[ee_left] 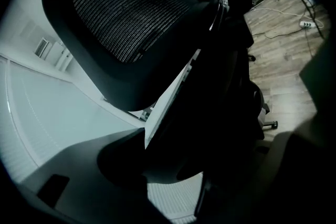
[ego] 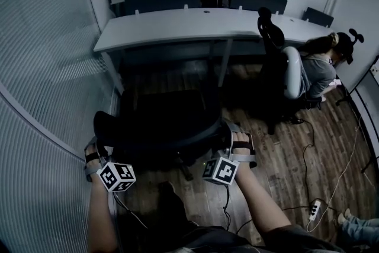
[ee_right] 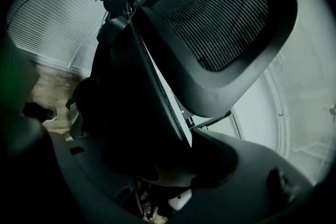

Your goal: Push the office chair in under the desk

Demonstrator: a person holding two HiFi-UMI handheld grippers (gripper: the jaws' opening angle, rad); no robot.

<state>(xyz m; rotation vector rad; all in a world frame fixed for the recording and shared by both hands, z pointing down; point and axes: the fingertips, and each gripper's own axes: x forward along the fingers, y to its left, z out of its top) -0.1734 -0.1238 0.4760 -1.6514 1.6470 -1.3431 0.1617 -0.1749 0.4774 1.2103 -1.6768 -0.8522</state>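
Observation:
A black office chair (ego: pixel 166 121) stands on the wood floor in front of the long white desk (ego: pixel 177 23), its seat outside the desk's edge. My left gripper (ego: pixel 98 142) holds the left edge of its backrest and my right gripper (ego: pixel 232 134) the right edge. In the left gripper view the dark backrest (ee_left: pixel 220 86) fills the gap of my left gripper (ee_left: pixel 173 165), with the mesh headrest (ee_left: pixel 126 13) above. In the right gripper view the backrest edge (ee_right: pixel 131 102) runs down into my right gripper (ee_right: pixel 168 165) under the headrest (ee_right: pixel 220 18).
A person (ego: pixel 323 62) sits on a second chair (ego: pixel 284 68) at the desk's right end. A ribbed glass wall (ego: pixel 41 98) curves along the left. A power strip (ego: pixel 315 210) and cables lie on the floor at the right. More chairs (ego: pixel 163 0) stand behind the desk.

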